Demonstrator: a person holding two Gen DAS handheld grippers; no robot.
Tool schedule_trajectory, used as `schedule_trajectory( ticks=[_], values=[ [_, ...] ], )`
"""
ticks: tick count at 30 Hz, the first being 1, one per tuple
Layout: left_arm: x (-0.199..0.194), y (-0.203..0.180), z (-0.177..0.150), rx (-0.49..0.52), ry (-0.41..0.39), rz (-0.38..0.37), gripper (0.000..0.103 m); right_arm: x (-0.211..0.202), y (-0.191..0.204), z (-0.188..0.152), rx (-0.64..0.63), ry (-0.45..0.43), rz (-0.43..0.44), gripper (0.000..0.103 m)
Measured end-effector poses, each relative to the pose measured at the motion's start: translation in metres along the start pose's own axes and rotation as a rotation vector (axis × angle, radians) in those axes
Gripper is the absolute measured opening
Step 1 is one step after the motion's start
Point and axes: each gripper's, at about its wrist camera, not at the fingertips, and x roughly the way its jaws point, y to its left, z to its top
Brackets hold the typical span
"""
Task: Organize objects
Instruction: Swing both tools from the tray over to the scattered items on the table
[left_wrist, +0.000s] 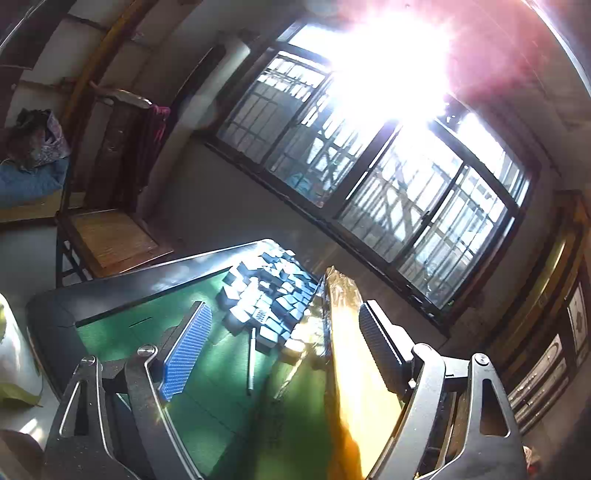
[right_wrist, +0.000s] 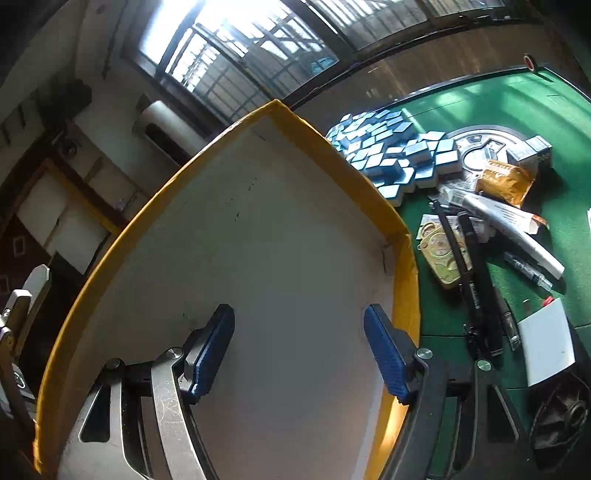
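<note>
A shallow box (right_wrist: 266, 236) with a white floor and a yellow rim fills the right wrist view, and nothing lies in it. My right gripper (right_wrist: 299, 314) hangs open over its floor, both blue pads (right_wrist: 210, 354) apart and bare. In the left wrist view the box's yellow wall (left_wrist: 347, 350) stands between the fingers, close to the black right finger (left_wrist: 380, 347). My left gripper (left_wrist: 284, 325) is wide open, its blue left pad (left_wrist: 188, 347) far from the wall. A heap of blue-backed mahjong tiles (right_wrist: 391, 147) lies on the green table (right_wrist: 517, 99) beyond the box.
Right of the box lie black pens (right_wrist: 476, 280), a white tube (right_wrist: 513, 229), a gold packet (right_wrist: 506, 181), a round gold card (right_wrist: 439, 254) and a white card (right_wrist: 546, 343). One pen (left_wrist: 251, 362) lies near the tiles. The table has a black raised rim (left_wrist: 122, 280). A chair (left_wrist: 110, 240) stands beyond it.
</note>
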Motion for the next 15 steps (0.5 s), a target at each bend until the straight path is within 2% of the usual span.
schedule_trajectory(
  ticks=[1,3,5,8,12,15],
  values=[
    [0.007,0.018,0.0,-0.053,0.024,0.052,0.083,0.008,-0.005,-0.013,-0.027,0.022,0.026,0.068],
    [0.018,0.059,-0.002,-0.157,0.058,0.124,0.083,0.026,-0.009,-0.019,-0.066,0.033,-0.01,0.068],
    [0.026,0.091,-0.003,-0.251,0.063,0.166,0.083,0.04,-0.013,-0.019,-0.135,0.035,-0.046,0.068],
    [0.035,0.138,-0.003,-0.36,0.048,0.228,0.083,0.054,-0.022,-0.022,-0.169,0.031,-0.081,0.068],
    [0.04,0.18,-0.01,-0.418,0.029,0.338,0.083,0.055,-0.01,-0.037,-0.2,0.062,-0.038,0.068],
    [0.047,0.201,-0.019,-0.438,0.059,0.434,0.083,0.064,0.011,-0.048,-0.285,0.097,-0.039,0.068]
  ],
)
